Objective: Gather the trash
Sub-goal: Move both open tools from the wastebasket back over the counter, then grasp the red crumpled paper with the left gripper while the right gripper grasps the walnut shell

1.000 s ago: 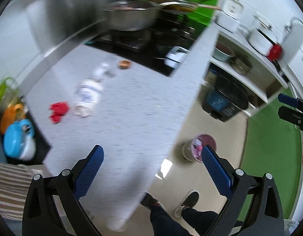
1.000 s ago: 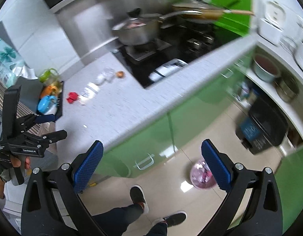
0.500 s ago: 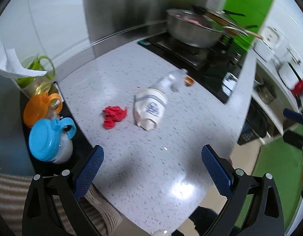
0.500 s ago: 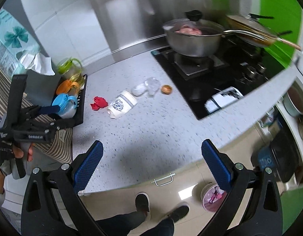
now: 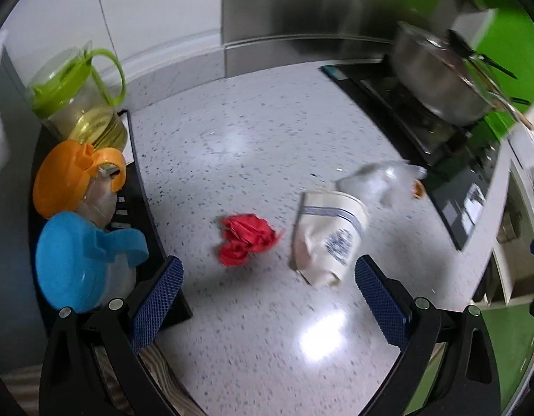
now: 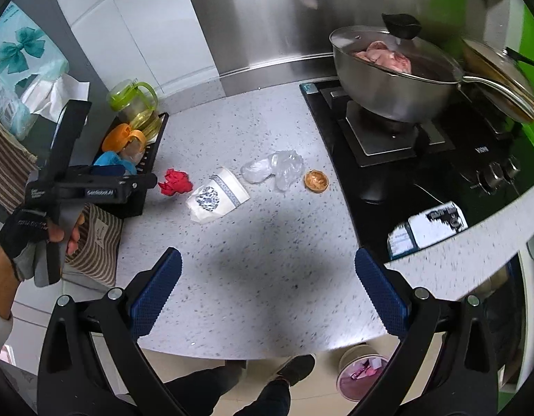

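On the speckled white counter [image 5: 253, 145] lie a crumpled red paper [image 5: 246, 237], a crushed white paper cup with blue print [image 5: 327, 239], a clear plastic wrapper [image 5: 377, 178] and a small orange cap [image 5: 418, 190]. The same red paper [image 6: 175, 182], cup [image 6: 216, 199], wrapper [image 6: 273, 170] and cap [image 6: 316, 181] show in the right wrist view. My left gripper [image 5: 268, 306] is open and empty, just short of the red paper and cup; it also shows from the side [image 6: 93, 187]. My right gripper [image 6: 267, 296] is open and empty above the counter's front part.
A black rack [image 5: 142, 187] at the left holds green [image 5: 72, 90], orange [image 5: 72, 176] and blue-lidded [image 5: 83, 263] jugs. A stove [image 6: 405, 152] with a lidded steel pot [image 6: 395, 76] is at the right. A pink bin [image 6: 360, 374] stands on the floor below the counter edge.
Both grippers have swung from over the floor in toward the counter. The left one has come close to the red paper and cup. Both stay open.
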Demonstrator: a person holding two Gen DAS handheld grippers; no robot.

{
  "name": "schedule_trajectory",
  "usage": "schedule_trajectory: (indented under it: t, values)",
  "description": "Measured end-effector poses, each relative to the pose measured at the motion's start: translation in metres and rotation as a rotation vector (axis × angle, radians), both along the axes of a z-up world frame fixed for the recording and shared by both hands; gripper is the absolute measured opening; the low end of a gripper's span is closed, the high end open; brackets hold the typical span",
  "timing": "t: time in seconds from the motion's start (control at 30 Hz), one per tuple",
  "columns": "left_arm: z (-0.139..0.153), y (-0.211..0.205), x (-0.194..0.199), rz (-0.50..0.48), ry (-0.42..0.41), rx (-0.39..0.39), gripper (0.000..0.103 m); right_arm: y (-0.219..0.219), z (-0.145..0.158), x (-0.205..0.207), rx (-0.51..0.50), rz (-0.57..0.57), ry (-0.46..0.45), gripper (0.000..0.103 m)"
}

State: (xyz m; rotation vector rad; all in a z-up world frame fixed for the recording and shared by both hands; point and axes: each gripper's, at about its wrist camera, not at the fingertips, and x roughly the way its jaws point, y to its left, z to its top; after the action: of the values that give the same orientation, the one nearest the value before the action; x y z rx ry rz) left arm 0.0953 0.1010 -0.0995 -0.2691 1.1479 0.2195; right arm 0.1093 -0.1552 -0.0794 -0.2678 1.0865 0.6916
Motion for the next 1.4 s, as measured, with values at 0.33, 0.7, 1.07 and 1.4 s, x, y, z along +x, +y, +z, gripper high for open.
schedule_trajectory:
  t: [0.33,0.7,1.07,1.4]
  values:
    - [-0.048,0.024,0.029,0.035,0.084,0.005,0.095,0.006,-0.03,0.03,-0.02,-0.006,0.063,0.098]
    - [-0.059,0.025,0.036,0.003,0.107,0.002,0.056,0.018,-0.038,0.039,-0.018,-0.01,0.081,0.098]
    - [-0.057,0.02,0.039,-0.038,0.096,0.009,0.03,0.024,-0.041,0.042,-0.024,-0.005,0.083,0.098]
    - [-0.022,0.015,0.033,-0.046,0.016,0.016,0.029,0.029,-0.05,0.063,-0.057,0.002,0.054,0.098]
